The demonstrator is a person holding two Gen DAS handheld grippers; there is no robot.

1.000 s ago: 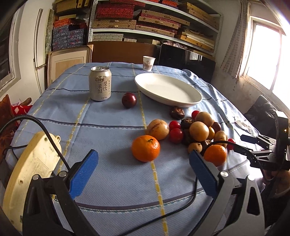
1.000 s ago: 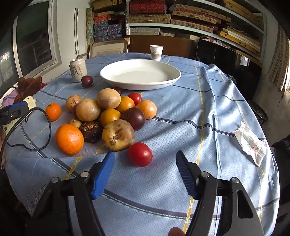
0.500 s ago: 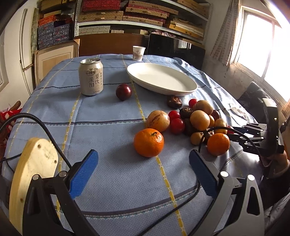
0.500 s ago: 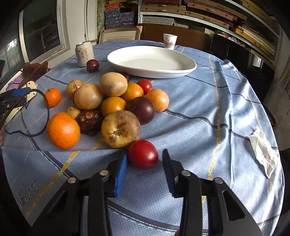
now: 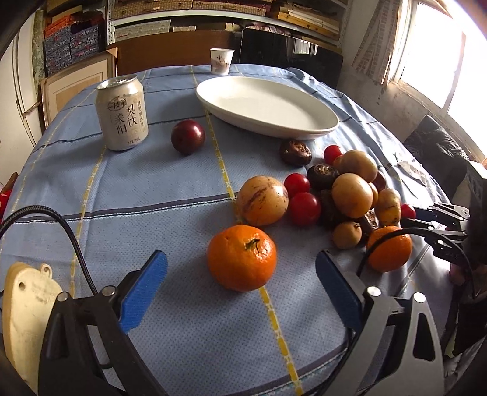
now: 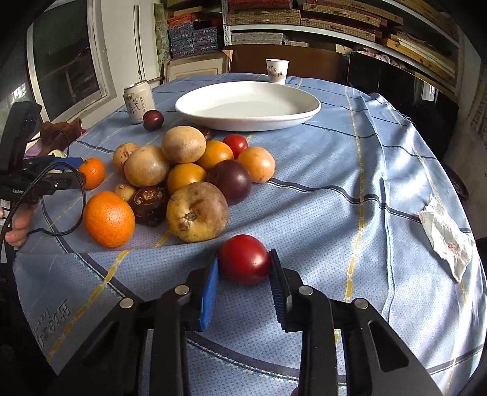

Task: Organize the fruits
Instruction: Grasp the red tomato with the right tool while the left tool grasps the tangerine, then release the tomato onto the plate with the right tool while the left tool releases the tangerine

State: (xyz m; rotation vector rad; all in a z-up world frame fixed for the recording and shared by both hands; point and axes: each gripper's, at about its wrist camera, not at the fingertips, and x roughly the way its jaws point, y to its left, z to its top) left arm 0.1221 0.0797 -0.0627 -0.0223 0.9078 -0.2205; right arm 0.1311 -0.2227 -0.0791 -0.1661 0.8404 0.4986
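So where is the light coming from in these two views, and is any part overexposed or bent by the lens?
Left wrist view: the window at upper right is blown out white, and the table edge curves strongly. Right wrist view: light is softer, with glare on the red tomato and a black vignette in the corners.

Lighting: daylight, bright; in the left wrist view the window (image 5: 441,51) at upper right is blown out to white glare, and the orange (image 5: 242,257) drops a soft shadow toward the lower left. In the right wrist view a second, darker window (image 6: 67,70) stands at left, the plate (image 6: 248,105) carries a soft sheen, and the tomato (image 6: 244,259) shows a small highlight. Quality: both views sharp at centre, with strong fisheye bending of the tabletop (image 6: 334,170) and shelves (image 6: 334,18), and black vignetted corners.
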